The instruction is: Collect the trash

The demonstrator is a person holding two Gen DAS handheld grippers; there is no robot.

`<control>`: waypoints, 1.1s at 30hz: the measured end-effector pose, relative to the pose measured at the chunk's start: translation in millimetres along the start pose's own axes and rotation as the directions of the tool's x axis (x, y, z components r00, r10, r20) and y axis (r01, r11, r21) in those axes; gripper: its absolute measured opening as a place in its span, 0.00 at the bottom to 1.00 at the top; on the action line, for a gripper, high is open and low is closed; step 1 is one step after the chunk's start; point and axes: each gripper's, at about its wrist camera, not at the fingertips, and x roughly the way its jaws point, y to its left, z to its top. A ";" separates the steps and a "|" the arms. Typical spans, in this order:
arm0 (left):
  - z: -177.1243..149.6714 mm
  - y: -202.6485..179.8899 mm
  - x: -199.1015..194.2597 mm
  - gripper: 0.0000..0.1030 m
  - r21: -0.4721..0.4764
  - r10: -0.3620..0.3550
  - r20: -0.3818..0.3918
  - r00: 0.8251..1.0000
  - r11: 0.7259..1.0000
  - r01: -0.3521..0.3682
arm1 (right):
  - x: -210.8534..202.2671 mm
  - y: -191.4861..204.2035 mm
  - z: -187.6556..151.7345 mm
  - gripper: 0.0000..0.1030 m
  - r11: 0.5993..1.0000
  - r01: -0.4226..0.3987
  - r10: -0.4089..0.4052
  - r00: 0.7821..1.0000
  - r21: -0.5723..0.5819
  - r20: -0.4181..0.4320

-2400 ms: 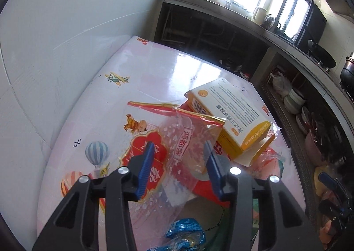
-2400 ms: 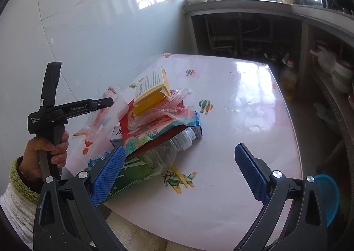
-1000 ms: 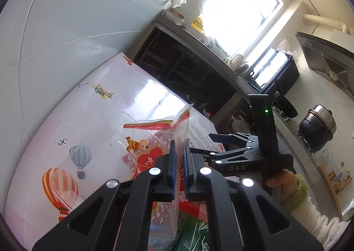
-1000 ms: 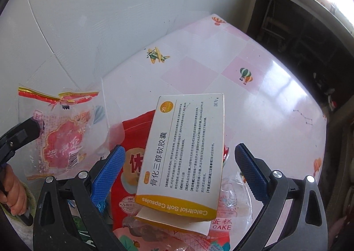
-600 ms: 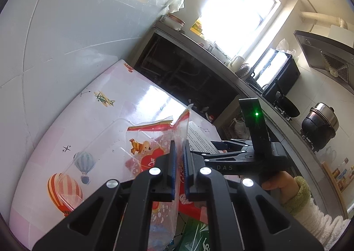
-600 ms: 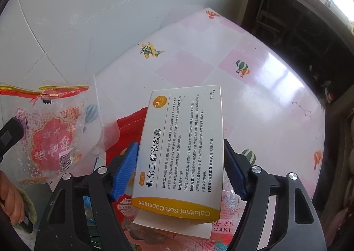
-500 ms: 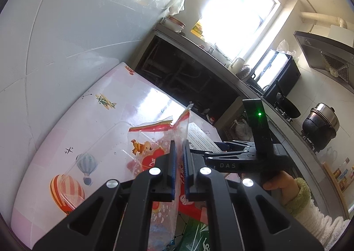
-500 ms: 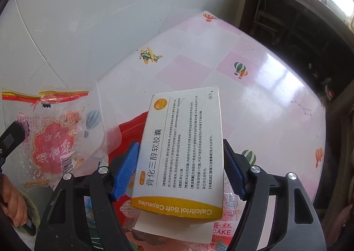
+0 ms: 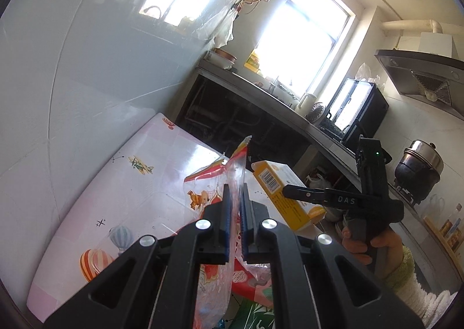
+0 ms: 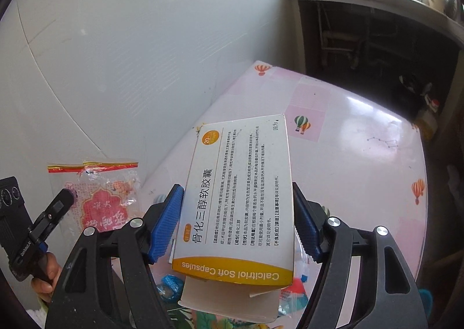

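Holding 2 pieces of trash at once, 1 in each tool, I have both lifted clear of the pink table (image 10: 362, 161), which I use as my landmark. My right gripper (image 10: 236, 227) is clamped across the short width of the white-and-yellow medicine box (image 10: 240, 192); both blue pads press its long edges, and its long axis runs straight out along the fingers, with the open flap end nearest me. The box hangs above the near part of the table, over the heap of leftover wrappers (image 10: 203, 314) at that edge.

My left gripper (image 9: 235, 224) is pinched shut on the clear snack bag (image 9: 232, 172) with the red print. The film stands up between the closed pads, and its red-and-yellow sealed strip points up and away from me, above the table's near-left side by the white wall (image 10: 116, 53). In the left view the box sits just to the right of the bag, close but not touching, as far as I can tell.

No bin shows clearly in either view, so I cannot say which way the drop lies. I judge the coming move turns on that: both pieces are in hand and level with each other, and neither hand looks nearer to anything I could name as a bin. More litter lies on the table below.
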 end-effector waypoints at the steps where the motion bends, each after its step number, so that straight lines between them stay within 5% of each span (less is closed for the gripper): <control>1: 1.3 -3.2 -2.4 0.05 0.010 0.000 0.009 1.000 1.000 0.000 | -7.4 -1.2 -1.2 0.66 1.000 -0.006 0.006 1.000 0.006 0.013; 8: 8.6 -24.7 -4.0 0.05 0.089 0.056 0.032 0.998 0.994 -0.058 | -40.9 -11.2 -15.8 0.66 0.999 -0.020 0.018 0.999 0.030 0.051; 16: 17.5 -51.6 -14.6 0.05 0.187 0.039 0.079 0.996 0.981 -0.053 | -52.9 -23.3 -24.9 0.66 0.998 -0.019 0.015 0.998 0.063 0.065; 26: 19.2 -84.5 -30.9 0.05 0.184 -0.083 0.055 0.995 0.980 0.072 | -89.6 -45.5 -57.8 0.66 0.988 -0.055 0.035 0.990 0.147 0.135; 33: 0.9 -143.1 -17.5 0.05 0.212 -0.228 -0.051 0.972 0.949 0.233 | -129.8 -78.3 -107.7 0.66 0.962 -0.043 -0.007 0.983 0.270 0.183</control>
